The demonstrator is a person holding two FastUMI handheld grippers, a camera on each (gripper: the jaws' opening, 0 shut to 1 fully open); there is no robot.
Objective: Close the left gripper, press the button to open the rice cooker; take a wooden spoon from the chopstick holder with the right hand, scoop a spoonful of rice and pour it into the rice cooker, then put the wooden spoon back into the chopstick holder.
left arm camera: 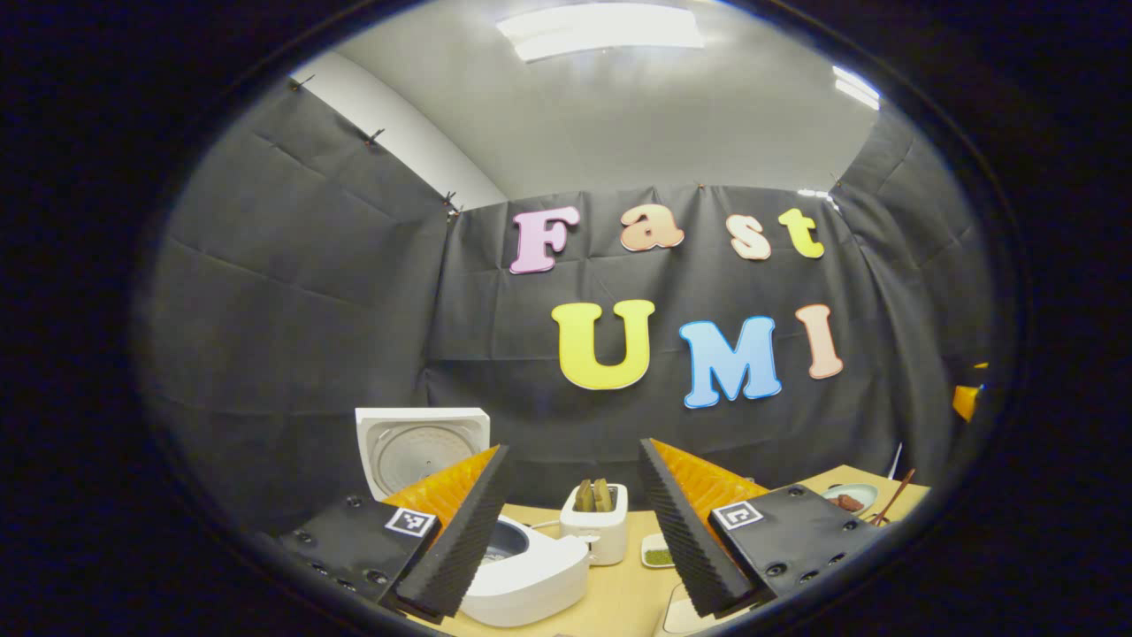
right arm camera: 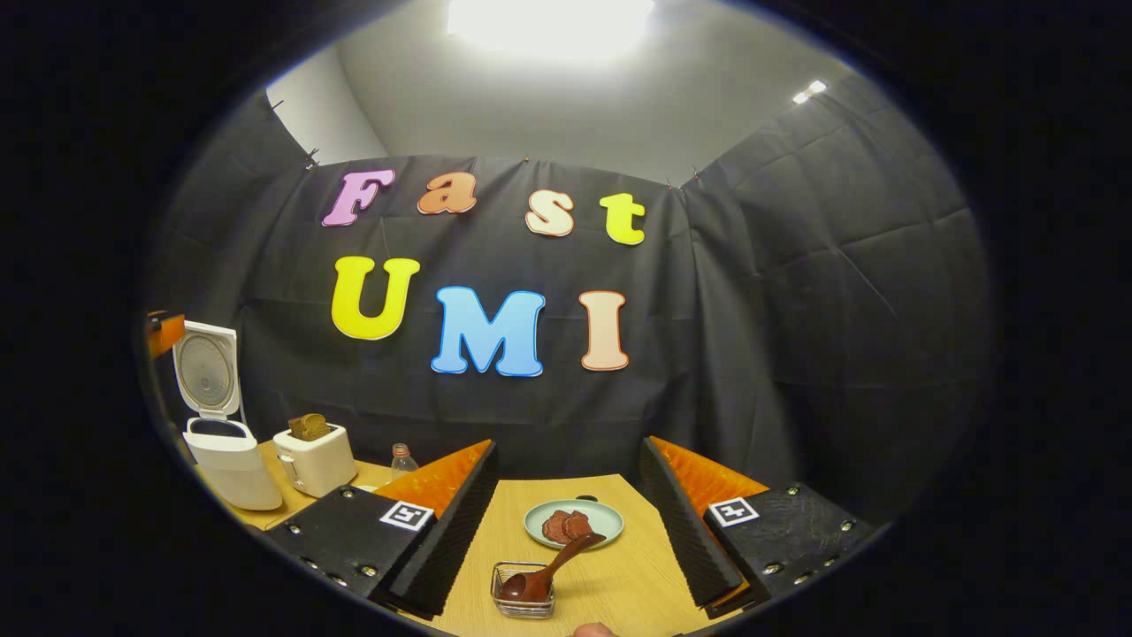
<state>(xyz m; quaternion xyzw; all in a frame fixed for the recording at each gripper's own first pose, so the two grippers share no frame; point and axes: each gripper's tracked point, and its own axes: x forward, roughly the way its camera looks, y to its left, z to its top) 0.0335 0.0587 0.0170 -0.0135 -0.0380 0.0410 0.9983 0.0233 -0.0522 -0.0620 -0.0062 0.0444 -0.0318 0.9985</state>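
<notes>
In the left gripper view I see my left gripper (left arm camera: 573,531) with its fingers spread wide apart and nothing between them, held above the wooden table (left arm camera: 619,602). Past the left finger stands the white rice cooker (left arm camera: 522,575), its lid (left arm camera: 423,447) swung up and standing upright behind the pot, so the cooker is open. Just to the right of it, between my fingers, sits a white toaster (left arm camera: 595,524) with slices of bread poking out of its slots, and beside that a small dish (left arm camera: 657,556) with something green in it. Far to the right, near the table's back edge, I make out a pale plate (left arm camera: 851,500) with dark food on it and a brown handle leaning next to it. In the right gripper view my right gripper (right arm camera: 566,531) is likewise spread open and empty. Between its fingers, near the table's front edge, is a small wire holder (right arm camera: 523,591) with the wooden spoon (right arm camera: 546,571) resting in it, bowl down inside the holder and handle slanting up to the right toward the plate (right arm camera: 573,524) just behind. Off to the left stand the rice cooker (right arm camera: 225,460) with its lid (right arm camera: 206,370) raised, the toaster (right arm camera: 316,458), and a small bottle (right arm camera: 402,460) just to the toaster's right.
</notes>
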